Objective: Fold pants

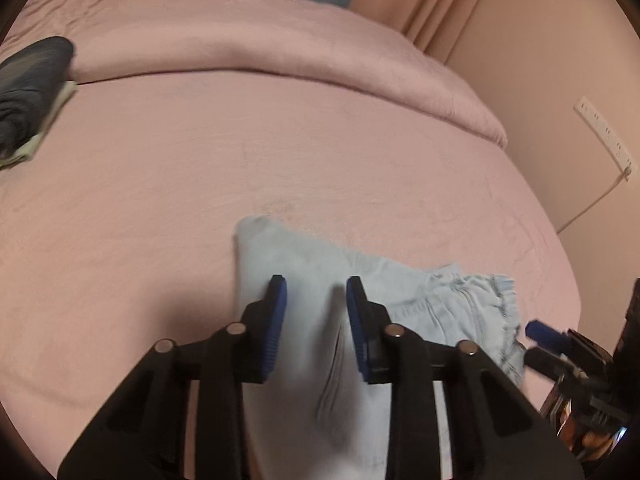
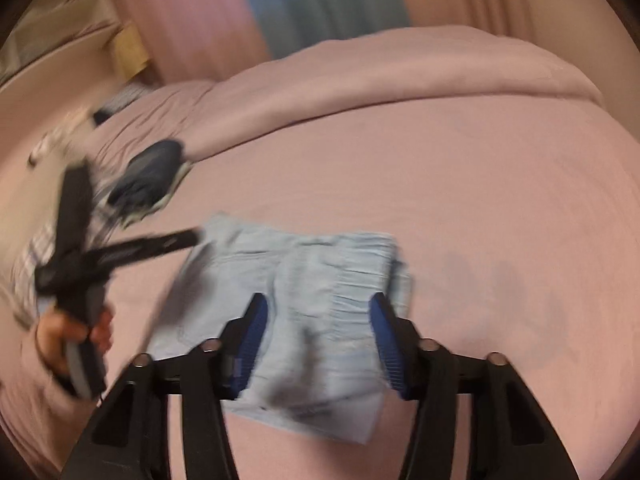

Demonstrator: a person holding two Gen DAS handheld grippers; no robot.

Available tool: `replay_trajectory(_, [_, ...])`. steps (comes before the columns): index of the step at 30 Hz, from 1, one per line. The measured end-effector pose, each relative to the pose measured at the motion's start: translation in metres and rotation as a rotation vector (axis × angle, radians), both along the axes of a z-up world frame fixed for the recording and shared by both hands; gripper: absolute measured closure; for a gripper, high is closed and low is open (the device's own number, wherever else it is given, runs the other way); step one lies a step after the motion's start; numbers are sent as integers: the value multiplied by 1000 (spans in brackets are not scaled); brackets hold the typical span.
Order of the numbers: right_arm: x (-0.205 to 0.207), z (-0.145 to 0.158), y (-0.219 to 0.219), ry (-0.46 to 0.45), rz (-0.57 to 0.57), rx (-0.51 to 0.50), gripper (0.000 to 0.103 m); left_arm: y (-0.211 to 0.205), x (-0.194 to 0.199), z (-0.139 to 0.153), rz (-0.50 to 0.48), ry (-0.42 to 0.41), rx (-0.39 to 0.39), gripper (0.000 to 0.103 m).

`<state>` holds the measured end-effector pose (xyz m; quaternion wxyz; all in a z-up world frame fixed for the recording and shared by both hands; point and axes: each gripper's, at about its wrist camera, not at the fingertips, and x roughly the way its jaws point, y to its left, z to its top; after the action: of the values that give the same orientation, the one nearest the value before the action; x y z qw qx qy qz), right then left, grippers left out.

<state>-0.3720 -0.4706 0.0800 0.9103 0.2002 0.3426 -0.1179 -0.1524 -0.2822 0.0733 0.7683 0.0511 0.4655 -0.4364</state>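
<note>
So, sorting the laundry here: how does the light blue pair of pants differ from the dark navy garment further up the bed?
The light blue pants are pale; the dark navy garment is nearly black. The pants lie under both open grippers; the navy garment sits far off, by the pink duvet. Both rest folded on the pink sheet.

folded pants (image 2: pixel 304 280), pink bed (image 2: pixel 460 200), spread fingers (image 2: pixel 384 332)

Motion blur smears the whole right wrist view, softening the light blue pants (image 2: pixel 304 292) and the dark folded garment (image 2: pixel 148 180). In the left wrist view, that garment (image 1: pixel 28 92) is cut off by the left edge.
</note>
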Motion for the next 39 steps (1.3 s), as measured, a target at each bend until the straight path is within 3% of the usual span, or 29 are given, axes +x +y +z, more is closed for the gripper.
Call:
replay_trajectory(1, [7, -5, 2, 18, 14, -16, 66, -7, 4, -6, -3, 12, 19, 83])
replay_trajectory(4, [16, -28, -3, 119, 3, -18, 70, -26, 19, -35, -9, 103, 106, 88])
replay_trajectory(9, [12, -43, -16, 150, -12, 24, 83, -24, 25, -43, -18, 135, 72, 88])
replay_trajectory(14, [10, -21, -12, 114, -17, 23, 83, 12, 7, -23, -6, 95, 16, 90])
replay_trajectory(18, [17, -12, 2, 62, 59, 15, 83, 47, -21, -17, -35, 99, -32, 90])
replay_trajectory(22, [44, -24, 24, 97, 162, 18, 83, 73, -53, -33, -68, 152, -32, 92])
replay_trajectory(25, [67, -50, 26, 257, 152, 36, 83, 91, -73, -49, -65, 163, -21, 94])
replay_trajectory(30, [72, -27, 30, 211, 164, 45, 83, 119, -80, -54, -33, 228, -70, 94])
replay_trajectory(36, [143, -15, 69, 177, 318, 2, 82, 120, -89, -54, -15, 229, -84, 94])
replay_trajectory(39, [181, -32, 74, 239, 354, 12, 82, 113, -95, -54, -15, 215, -80, 94])
